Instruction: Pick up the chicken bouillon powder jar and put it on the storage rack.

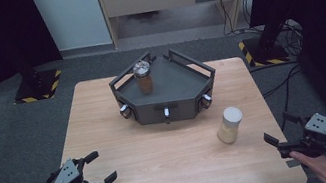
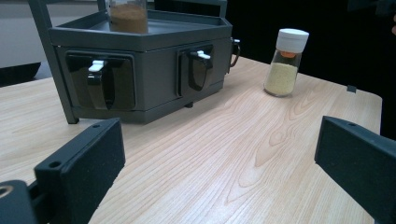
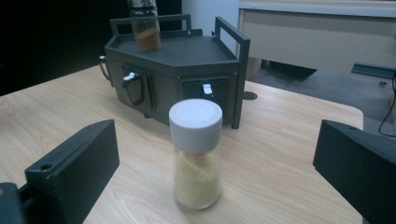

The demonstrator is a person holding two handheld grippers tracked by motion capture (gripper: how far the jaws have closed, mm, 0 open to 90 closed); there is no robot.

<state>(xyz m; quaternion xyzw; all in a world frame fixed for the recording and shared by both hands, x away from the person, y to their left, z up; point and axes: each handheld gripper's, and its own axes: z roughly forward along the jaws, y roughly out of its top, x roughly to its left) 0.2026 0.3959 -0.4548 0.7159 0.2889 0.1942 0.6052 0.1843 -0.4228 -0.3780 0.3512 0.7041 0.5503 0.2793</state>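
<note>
Holding both grippers low at my table edge
left gripper: jaws spread, gripping nothing
right gripper: jaws spread wide
white-capped jar: upright, just ahead between right gripper's jaws, untouched

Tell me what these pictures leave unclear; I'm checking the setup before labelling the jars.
- Brown jar: its top is cut off by the upper edge in the left gripper view.
- Rack: its rear side faces away from all three views.
- White-capped jar: any label is too small or absent.
- Right gripper: the high view's lower edge crops the hand holding it.
</note>
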